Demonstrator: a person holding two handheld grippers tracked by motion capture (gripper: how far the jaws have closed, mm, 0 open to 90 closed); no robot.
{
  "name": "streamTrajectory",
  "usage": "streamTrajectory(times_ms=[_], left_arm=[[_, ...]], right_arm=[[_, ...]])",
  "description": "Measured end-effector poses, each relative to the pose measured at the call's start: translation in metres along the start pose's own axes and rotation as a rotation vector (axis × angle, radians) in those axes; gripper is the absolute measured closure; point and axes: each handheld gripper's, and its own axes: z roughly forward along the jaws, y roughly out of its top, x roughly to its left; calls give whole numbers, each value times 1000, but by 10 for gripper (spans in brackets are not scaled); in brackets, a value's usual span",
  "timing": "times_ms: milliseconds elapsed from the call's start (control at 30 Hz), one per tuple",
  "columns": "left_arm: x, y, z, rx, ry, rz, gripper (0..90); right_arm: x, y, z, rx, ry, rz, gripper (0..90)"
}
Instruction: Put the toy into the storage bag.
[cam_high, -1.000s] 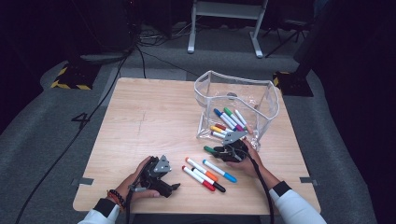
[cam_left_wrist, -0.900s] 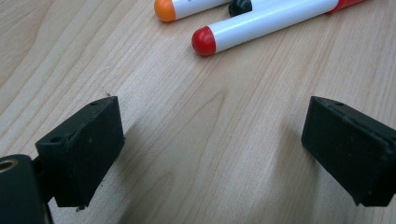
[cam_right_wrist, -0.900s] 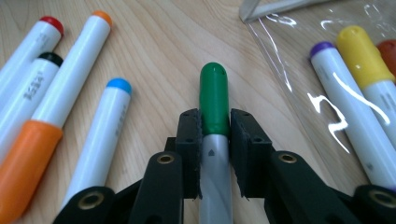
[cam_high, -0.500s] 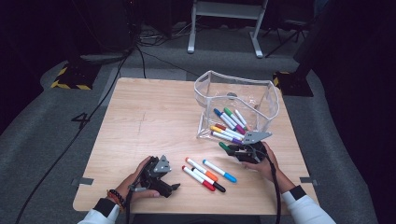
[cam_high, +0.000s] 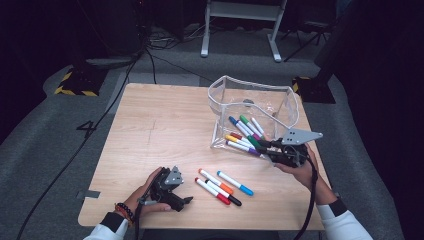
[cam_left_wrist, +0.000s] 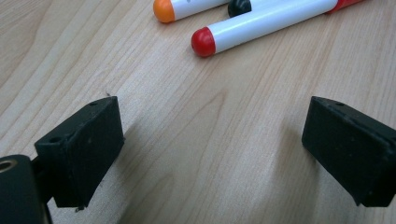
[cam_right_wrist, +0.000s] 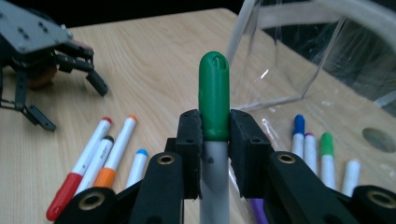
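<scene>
Clamping a green marker (cam_right_wrist: 214, 100), right gripper (cam_right_wrist: 214, 154) fingers (cam_right_wrist: 189, 149) nearly closed.

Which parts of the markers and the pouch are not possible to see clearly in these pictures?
- Green marker: lower barrel hidden behind the right gripper, right gripper view.
- Red marker: far end cut by frame edge, left gripper view.
- Clear pouch: exact marker count unclear, high view, overlapping and small.

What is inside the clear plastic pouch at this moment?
Several markers lie inside the clear pouch: a blue-capped marker, a green-capped marker, and yellow, red and purple ones. The right claw covers their near ends, so the full count stays unclear.
</scene>
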Motion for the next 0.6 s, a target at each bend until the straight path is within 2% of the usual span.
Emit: streamTrajectory(times_ms=[67,100,167,200,367,467,500,600], left_arm=[[0,0,0,0,0,0,58],[0,0,0,0,0,0,58],[0,0,0,0,0,0,58],[0,0,0,0,0,0,58],[0,0,0,0,0,0,58],[0,0,0,1,1,0,58],[0,0,0,0,0,0,58],[0,0,0,0,0,0,58]], right_arm=[[-1,5,-2,3,-4,-9,749],[-2,14,-6,5,-5,-20,749],[-3,18,-7,7,-5,-25,749],[-6,28,-11,4,-7,-32,749],[-12,56,-22,-7,-22,-56,749],[-15,66,-24,-1,-35,-67,749],[-21,76,-25,-1,-49,-70,748],[-26,82,-26,3,-60,-69,748]])
